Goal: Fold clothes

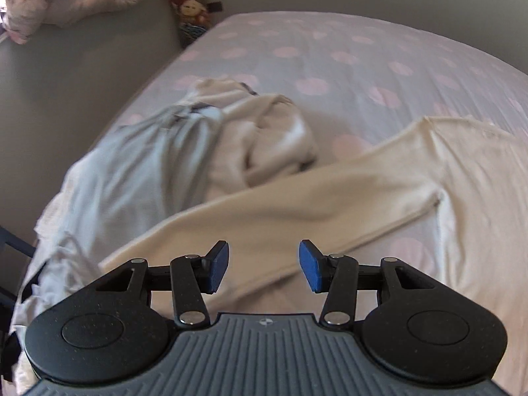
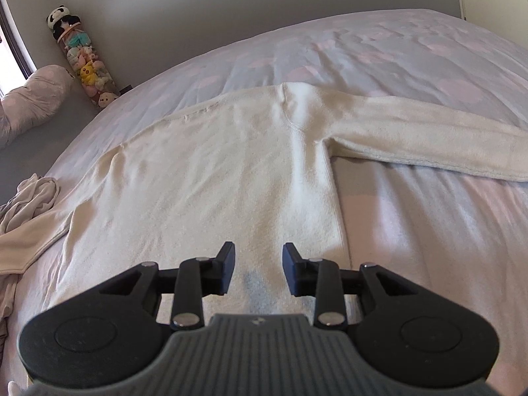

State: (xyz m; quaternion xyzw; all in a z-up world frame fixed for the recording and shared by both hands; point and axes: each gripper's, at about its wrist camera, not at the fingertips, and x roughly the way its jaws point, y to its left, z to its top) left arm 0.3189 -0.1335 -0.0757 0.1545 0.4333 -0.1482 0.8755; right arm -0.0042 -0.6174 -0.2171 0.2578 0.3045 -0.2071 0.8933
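A cream long-sleeved sweater [image 2: 211,178] lies flat on the bed, one sleeve [image 2: 429,138] stretched to the right. In the left wrist view its other sleeve [image 1: 280,204] runs across the picture towards the cuff at lower left. My left gripper [image 1: 263,265] hovers above that sleeve, open, with nothing between its blue pads [image 1: 219,265]. Low over the sweater's body, near its right side edge, my right gripper [image 2: 259,269] stands open and no cloth is pinched between its fingers.
A crumpled pile with a light blue garment [image 1: 138,165] and a beige one [image 1: 264,138] lies at the bed's left edge. The bed sheet [image 1: 363,66] is pale with pink dots. A tube of plush toys [image 2: 85,62] and a pillow [image 2: 29,105] stand by the wall.
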